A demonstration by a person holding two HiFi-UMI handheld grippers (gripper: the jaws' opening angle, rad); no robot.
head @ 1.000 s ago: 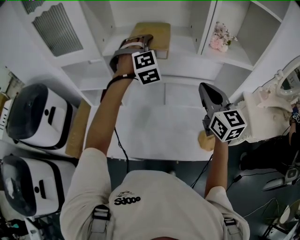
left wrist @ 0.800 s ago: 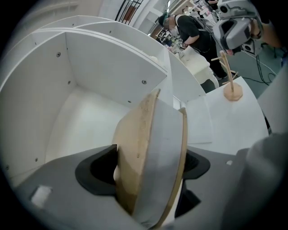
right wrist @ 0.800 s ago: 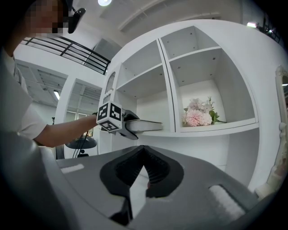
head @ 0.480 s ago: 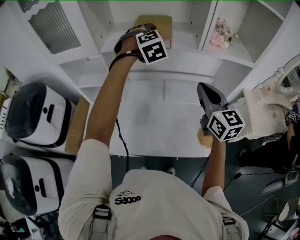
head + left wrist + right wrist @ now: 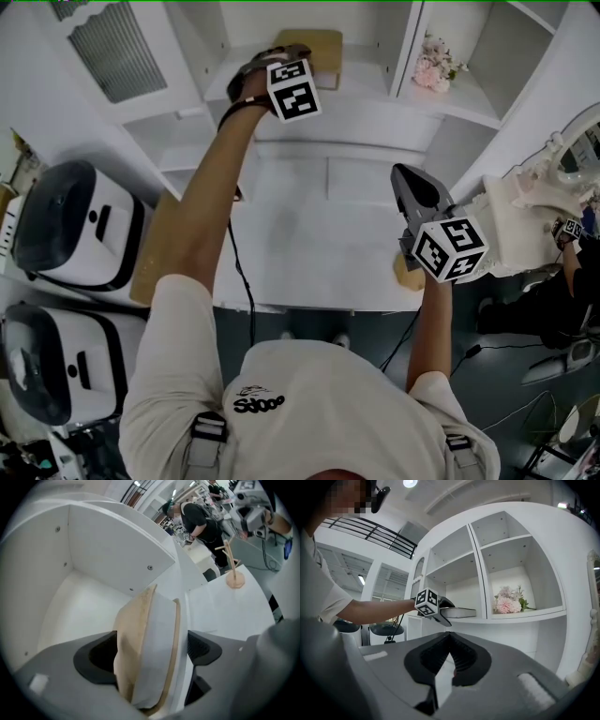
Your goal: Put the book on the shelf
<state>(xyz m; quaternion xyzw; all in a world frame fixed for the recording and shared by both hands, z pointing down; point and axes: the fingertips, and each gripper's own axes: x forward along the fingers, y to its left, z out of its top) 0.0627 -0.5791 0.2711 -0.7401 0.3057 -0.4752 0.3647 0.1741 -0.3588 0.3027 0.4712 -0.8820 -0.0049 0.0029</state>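
Tan-covered book (image 5: pixel 322 49) — white page edges — lying flat (closed), on the white shelf (image 5: pixel 366 82)

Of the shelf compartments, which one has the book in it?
The compartment directly left of the one with pink flowers: the tan book lies flat on its floor. The others in view hold no book.

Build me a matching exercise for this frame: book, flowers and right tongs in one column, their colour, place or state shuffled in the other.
Column one:
1. book
2. flowers
3. right tongs

Column two:
A. pink, in the right-hand compartment of the shelf
B. shut, nothing between them
C. tan cover, lying flat on the shelf

Pairs: 1-C, 2-A, 3-B.
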